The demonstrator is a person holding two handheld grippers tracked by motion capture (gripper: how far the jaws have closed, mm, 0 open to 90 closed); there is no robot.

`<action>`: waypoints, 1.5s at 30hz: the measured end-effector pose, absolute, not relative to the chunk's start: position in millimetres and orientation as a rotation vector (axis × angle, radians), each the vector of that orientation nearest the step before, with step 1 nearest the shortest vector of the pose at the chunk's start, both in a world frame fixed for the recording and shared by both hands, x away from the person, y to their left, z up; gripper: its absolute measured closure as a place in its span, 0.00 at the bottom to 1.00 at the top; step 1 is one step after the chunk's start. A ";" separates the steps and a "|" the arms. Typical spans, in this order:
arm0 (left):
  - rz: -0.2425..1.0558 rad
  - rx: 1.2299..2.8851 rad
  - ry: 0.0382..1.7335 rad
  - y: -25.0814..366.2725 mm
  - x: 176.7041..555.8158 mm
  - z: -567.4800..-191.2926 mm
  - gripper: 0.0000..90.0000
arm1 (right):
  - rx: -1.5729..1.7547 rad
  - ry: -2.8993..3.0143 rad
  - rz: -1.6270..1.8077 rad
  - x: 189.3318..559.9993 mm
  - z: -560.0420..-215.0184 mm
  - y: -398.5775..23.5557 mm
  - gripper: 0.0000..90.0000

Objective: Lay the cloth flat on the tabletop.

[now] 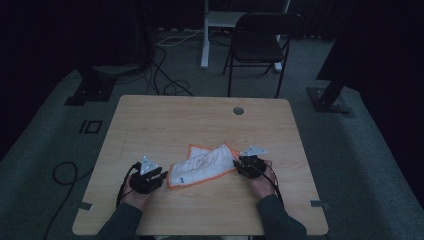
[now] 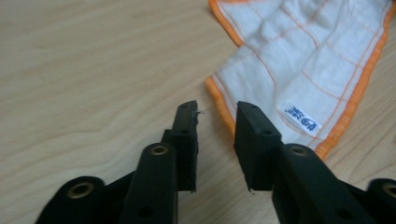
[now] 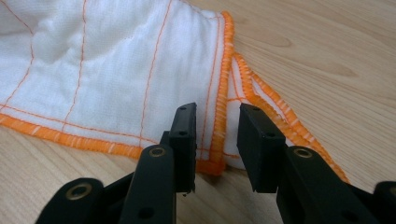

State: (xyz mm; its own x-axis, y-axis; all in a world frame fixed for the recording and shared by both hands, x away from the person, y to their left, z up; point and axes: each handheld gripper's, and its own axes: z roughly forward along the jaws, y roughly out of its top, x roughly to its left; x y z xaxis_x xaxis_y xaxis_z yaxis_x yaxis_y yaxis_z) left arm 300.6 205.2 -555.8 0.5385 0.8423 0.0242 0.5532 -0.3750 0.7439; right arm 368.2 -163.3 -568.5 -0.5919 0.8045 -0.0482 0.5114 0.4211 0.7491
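Your left claw (image 1: 161, 176) rests low on the wooden surface (image 1: 150, 120), its jaws spread with nothing between them, pointed at the near left corner of the cloth (image 1: 202, 166) just beside it. The white cloth, stitched in orange, lies loosely folded at the middle of the surface, nearer your edge. Your right claw (image 1: 237, 165) sits at the cloth's right corner, jaws parted on either side of the orange hem (image 3: 217, 135) but not yet pinching it. The cloth looks light, soft and limp; it will likely sag and unfold when lifted, so take it by the thicker hemmed corners.
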 end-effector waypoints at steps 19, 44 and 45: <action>0.445 2.163 1.095 191.7 307.7 -566.8 0.96 | 1.031 2.298 0.987 359.5 -562.8 -155.1 0.97; 0.351 2.197 1.010 174.9 282.7 -562.2 0.96 | 1.018 2.325 0.938 285.4 -562.3 -201.0 0.97; 0.359 2.188 1.014 175.5 284.0 -560.8 0.95 | 1.011 2.327 0.929 282.7 -562.8 -203.0 0.97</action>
